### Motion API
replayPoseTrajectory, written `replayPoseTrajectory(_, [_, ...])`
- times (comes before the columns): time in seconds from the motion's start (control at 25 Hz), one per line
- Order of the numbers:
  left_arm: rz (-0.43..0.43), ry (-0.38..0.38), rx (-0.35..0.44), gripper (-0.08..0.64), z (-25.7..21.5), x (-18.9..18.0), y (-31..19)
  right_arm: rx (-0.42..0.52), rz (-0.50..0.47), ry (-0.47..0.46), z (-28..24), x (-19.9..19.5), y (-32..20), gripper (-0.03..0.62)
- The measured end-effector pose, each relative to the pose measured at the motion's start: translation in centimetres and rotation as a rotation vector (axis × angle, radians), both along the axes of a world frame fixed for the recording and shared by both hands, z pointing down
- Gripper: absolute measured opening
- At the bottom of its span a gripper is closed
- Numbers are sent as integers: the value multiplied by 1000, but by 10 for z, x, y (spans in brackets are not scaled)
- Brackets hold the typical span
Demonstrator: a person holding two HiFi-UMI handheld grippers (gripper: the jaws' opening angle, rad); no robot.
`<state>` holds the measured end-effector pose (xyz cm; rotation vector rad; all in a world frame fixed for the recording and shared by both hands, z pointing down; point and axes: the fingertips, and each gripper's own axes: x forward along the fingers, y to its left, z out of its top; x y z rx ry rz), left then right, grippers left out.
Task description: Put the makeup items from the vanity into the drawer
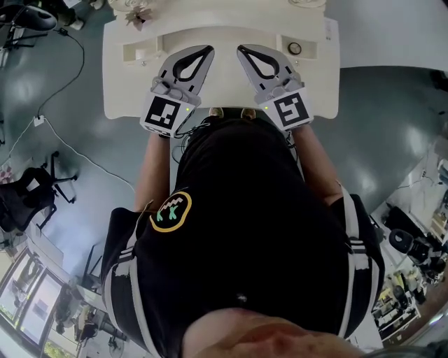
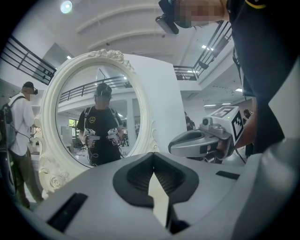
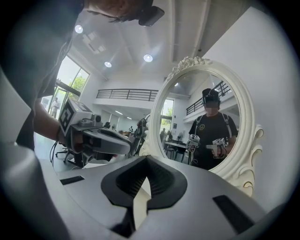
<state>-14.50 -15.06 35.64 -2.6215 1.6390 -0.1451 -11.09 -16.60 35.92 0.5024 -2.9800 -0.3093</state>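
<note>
The white vanity (image 1: 119, 77) lies at the top of the head view. Both grippers are held side by side above its top, tips pointing at the mirror. My left gripper (image 1: 204, 50) is shut with nothing between its jaws, and its own view shows the tips (image 2: 153, 155) meeting. My right gripper (image 1: 243, 49) is shut and empty too, its tips (image 3: 146, 159) closed. A small round dark-rimmed item (image 1: 295, 48) sits on the vanity's raised back shelf, to the right of the right gripper. The vanity's front is hidden by the person's body.
An oval mirror in an ornate white frame (image 2: 48, 140) stands ahead of both grippers and reflects the person. Pale flowers (image 1: 136, 11) sit at the vanity's back left. A bystander (image 2: 18, 136) stands to the left. Cables (image 1: 63, 147) and a black chair (image 1: 28, 196) are on the floor at left.
</note>
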Motion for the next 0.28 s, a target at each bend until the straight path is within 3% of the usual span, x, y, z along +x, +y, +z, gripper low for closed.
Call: replayPoseTrajectory(0.28, [77,-103,20,18,16,-3,5,12,12,26,6,0,0,20])
